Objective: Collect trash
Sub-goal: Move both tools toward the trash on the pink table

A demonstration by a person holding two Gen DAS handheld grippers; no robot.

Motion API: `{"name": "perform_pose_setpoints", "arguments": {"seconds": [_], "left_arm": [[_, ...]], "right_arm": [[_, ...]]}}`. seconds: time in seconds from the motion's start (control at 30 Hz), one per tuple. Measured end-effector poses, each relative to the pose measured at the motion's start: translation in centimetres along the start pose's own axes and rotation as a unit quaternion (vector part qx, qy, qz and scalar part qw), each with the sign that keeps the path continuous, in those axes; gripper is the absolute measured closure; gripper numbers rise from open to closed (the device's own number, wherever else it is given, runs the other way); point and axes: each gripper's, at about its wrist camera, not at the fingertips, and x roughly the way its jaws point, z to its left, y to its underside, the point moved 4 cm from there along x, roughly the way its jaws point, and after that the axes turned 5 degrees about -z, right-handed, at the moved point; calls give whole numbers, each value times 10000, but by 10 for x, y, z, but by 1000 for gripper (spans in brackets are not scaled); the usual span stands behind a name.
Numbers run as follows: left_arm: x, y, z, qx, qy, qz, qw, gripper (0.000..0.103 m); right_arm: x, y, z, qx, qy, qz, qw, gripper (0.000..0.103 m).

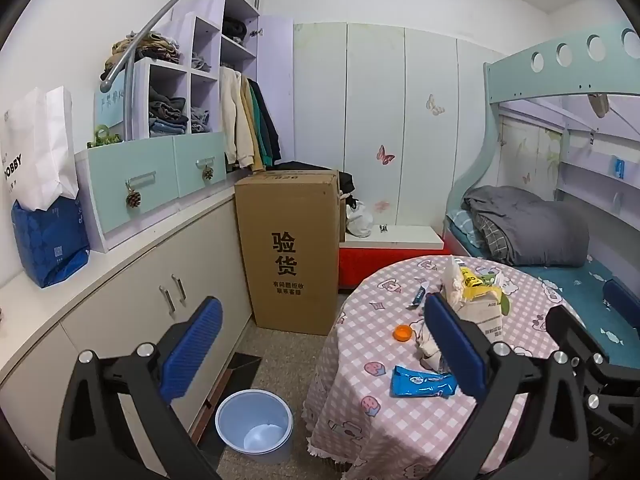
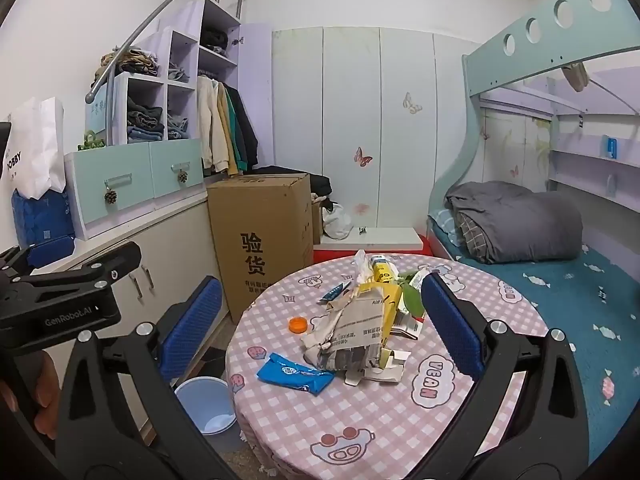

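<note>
Both my hand-held grippers, left (image 1: 324, 342) and right (image 2: 322, 322), spread wide, empty, above the bench (image 2: 460, 420); crumpled paper trash (image 2: 356, 340) lies ahead between my right fingers, blue wrapper (image 2: 294, 372) beside it

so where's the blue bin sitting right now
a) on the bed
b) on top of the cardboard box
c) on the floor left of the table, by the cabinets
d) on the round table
c: the blue bin stands on the floor between the cabinets and the round table, below the hanging edge of the tablecloth.
</note>
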Motion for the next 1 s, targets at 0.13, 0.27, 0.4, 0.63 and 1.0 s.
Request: {"name": "perform_pose_setpoints", "arguments": {"seconds": [0.13,0.27,0.4,0.63,1.0], "left_arm": [[-2,-1,0,-12,-12,-36,10000,4],[-6,-1,-1,-2,-23,-97,10000,4],[-1,0,0,-9,0,21,10000,4],[2,3,-1,-14,-3,26,10000,4],[6,7,-4,-1,19,51,10000,4]], "right_arm": [[0,3,0,-1,-15,40,10000,5],[7,6,2,22,12,75,10000,5],[6,4,0,29,12,64,10000,5],[5,5,-1,96,4,81,9999,5],[8,11,-3,150,-4,163,9998,5]]}}
